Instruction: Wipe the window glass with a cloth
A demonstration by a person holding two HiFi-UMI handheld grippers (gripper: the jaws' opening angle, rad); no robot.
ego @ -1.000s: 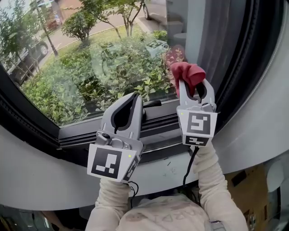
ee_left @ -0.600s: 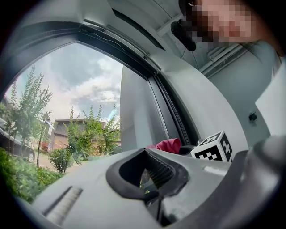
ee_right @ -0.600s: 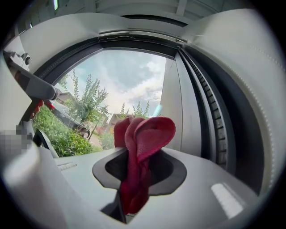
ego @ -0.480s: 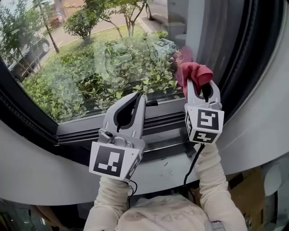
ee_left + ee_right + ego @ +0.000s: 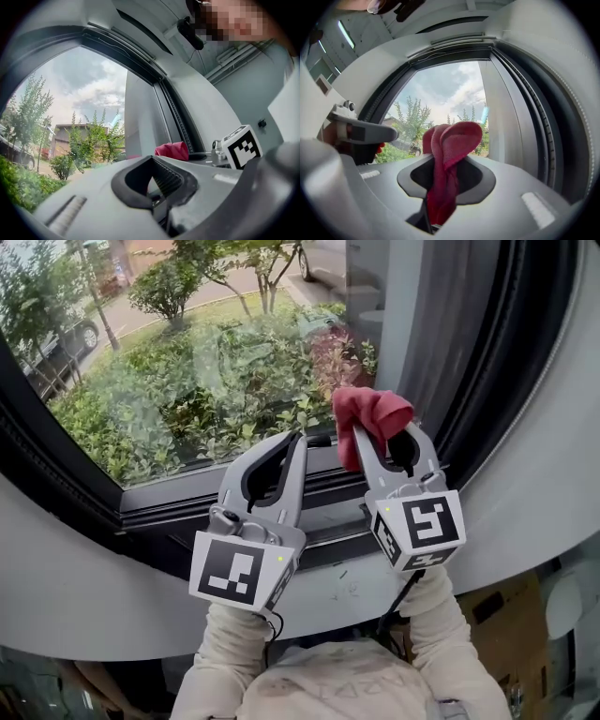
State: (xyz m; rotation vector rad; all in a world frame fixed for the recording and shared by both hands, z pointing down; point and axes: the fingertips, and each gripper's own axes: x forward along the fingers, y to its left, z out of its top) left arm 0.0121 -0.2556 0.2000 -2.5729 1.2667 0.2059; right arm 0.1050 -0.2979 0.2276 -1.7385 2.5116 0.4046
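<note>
Shifted leftward, right claw (image 5: 386, 435) clamps one red cloth (image 5: 372, 409); left claw (image 5: 296, 442) sits closed.

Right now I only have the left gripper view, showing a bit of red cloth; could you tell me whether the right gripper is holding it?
Observer: Yes. The right gripper view shows the right gripper shut on the red cloth, which bunches above its jaws.
Operator: Thank you. Where is it on the window?
Observer: In the head view it is low on the window glass, toward the right, just above the bottom frame.
</note>
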